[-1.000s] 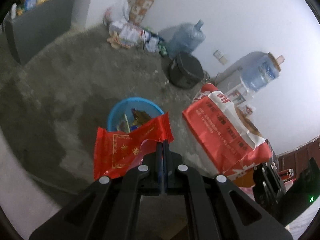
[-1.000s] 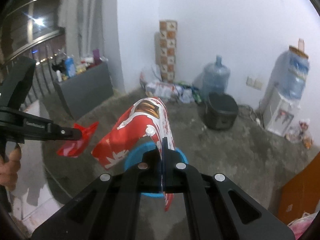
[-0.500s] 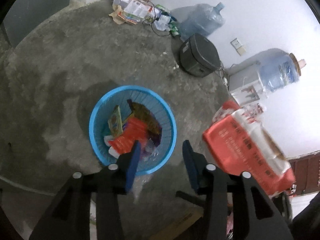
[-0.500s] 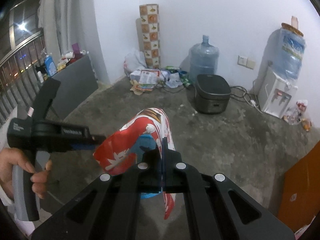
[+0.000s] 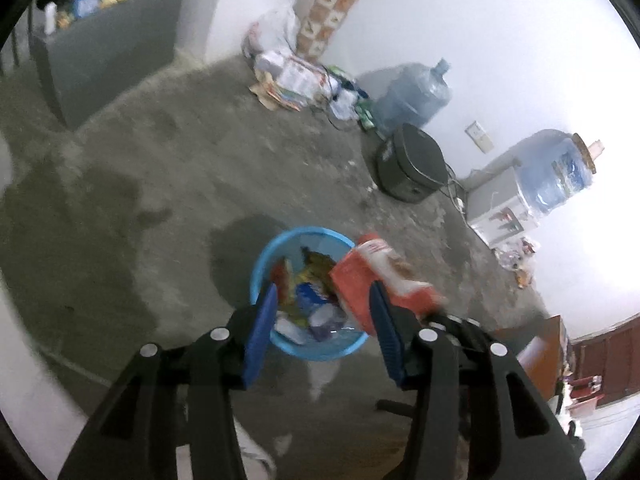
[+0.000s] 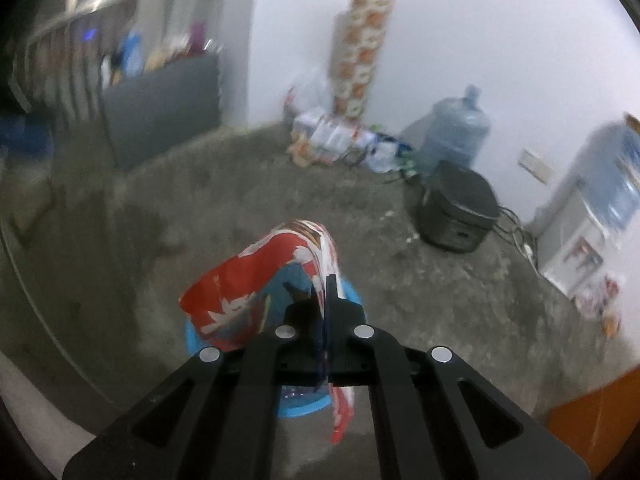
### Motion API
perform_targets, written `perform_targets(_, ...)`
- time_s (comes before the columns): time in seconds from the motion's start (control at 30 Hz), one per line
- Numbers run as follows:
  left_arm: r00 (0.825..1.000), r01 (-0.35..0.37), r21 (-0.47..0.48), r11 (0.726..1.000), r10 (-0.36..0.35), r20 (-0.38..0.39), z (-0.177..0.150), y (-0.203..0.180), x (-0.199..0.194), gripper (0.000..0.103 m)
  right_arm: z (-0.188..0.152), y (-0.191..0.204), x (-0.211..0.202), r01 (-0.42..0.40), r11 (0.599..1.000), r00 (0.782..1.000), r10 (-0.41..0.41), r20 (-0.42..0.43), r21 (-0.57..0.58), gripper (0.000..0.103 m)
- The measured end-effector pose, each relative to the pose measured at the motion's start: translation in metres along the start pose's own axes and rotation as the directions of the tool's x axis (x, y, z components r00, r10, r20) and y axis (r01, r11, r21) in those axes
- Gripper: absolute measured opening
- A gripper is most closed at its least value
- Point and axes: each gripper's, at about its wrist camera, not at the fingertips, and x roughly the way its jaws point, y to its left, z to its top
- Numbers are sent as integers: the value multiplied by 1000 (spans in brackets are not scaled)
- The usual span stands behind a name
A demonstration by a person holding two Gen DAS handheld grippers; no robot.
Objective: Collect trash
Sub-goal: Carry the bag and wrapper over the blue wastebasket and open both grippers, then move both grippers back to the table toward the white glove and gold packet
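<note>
At lower centre of both views the blue basket [image 5: 260, 272] already holds several wrappers, the left gripper [image 5: 322, 326] hangs above it spread and empty, and the right gripper [image 6: 326, 300] pinches a red-and-white bag [image 6: 240, 284], not yet dropped in.

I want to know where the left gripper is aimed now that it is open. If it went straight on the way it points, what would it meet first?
Most likely the trash piled in the blue basket: the left gripper frames it. Depth is unclear.
</note>
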Motion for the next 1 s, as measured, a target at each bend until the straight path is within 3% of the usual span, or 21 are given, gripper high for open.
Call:
perform_targets(0.03, 1000, -14, 3, 1000, 14, 14, -4, 5, -11, 49, -7, 14, 19, 9, 998, 999, -12, -43, -66, 22)
perform_targets(0.07, 999, -22, 3, 1000, 22, 24, -8, 10, -19, 49, -14, 25, 33, 7, 994, 996, -17, -87, -113, 42)
perform_targets(0.13, 998, -48, -20, 999, 49, 48, -21, 23, -39, 51, -33, 40, 54, -2, 984, 984, -29, -178, -176, 44)
perform_targets(0.3, 995, -61, -43, 997, 64, 76, -44, 42, -69, 52, -52, 24, 27, -45, 998, 984, 35, -174, -54, 55)
perform_targets(0.5, 987, -73, 0, 997, 72, 142, -60, 42, -101, 56, -55, -24, -8, -120, 969, 975, 156, -157, 215, 56)
perform_targets(0.67, 979, -65, 17, 998, 60, 194, -76, 42, -126, 61, -21, -46, -9, -219, 891, 956, 278, -97, 397, 56)
perform_targets(0.83, 968, -74, 10, 997, 69, 240, -96, 49, -155, 61, 32, -11, 37, -300, 851, 921, 376, -101, 432, 56)
perform_targets(0.9, 963, -88, 3, 996, 84, 255, -103, 54, -164, 61, 46, 14, 71, -315, 846, 901, 409, -147, 430, 56)
perform_targets(1.0, 961, -113, -16, 994, 113, 254, -112, 65, -174, 61, 51, 46, 117, -277, 868, 886, 397, -241, 411, 52)
